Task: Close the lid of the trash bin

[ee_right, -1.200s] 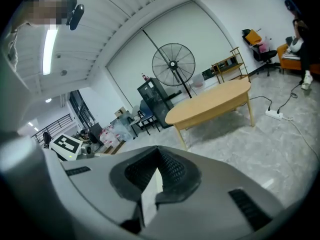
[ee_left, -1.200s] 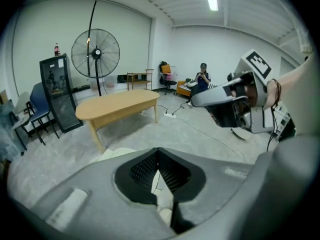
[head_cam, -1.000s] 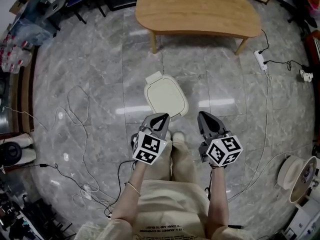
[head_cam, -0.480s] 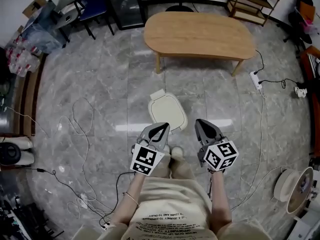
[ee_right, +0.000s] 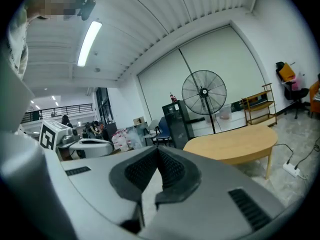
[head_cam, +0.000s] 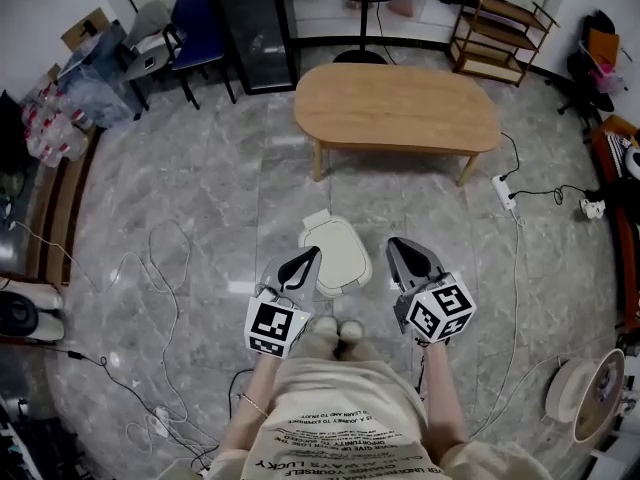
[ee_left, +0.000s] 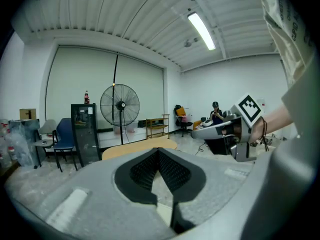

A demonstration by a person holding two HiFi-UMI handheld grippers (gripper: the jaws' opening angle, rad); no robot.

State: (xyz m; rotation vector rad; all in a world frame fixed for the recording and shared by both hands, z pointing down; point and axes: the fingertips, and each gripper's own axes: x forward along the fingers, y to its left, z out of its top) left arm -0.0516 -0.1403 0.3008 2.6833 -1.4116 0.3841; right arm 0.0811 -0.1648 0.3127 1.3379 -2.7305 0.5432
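The cream trash bin stands on the grey marble floor in front of the person's feet, its lid lying flat on top. My left gripper hangs shut and empty above the bin's left side, well off the floor. To the bin's right my right gripper is held at the same height, also shut with nothing in it. Both point nearly level toward the wooden table. In the left gripper view the pads meet, and the right gripper shows beside them. The bin is hidden in both gripper views.
A long wooden table stands beyond the bin. Behind it are a pedestal fan, a black cabinet and a wooden shelf. Loose cables trail over the floor at left, and a power strip lies at right.
Both grippers have risen from just above the bin's near edge and tilted toward level. The head view has lifted, so the bin looks smaller and more of the room shows.
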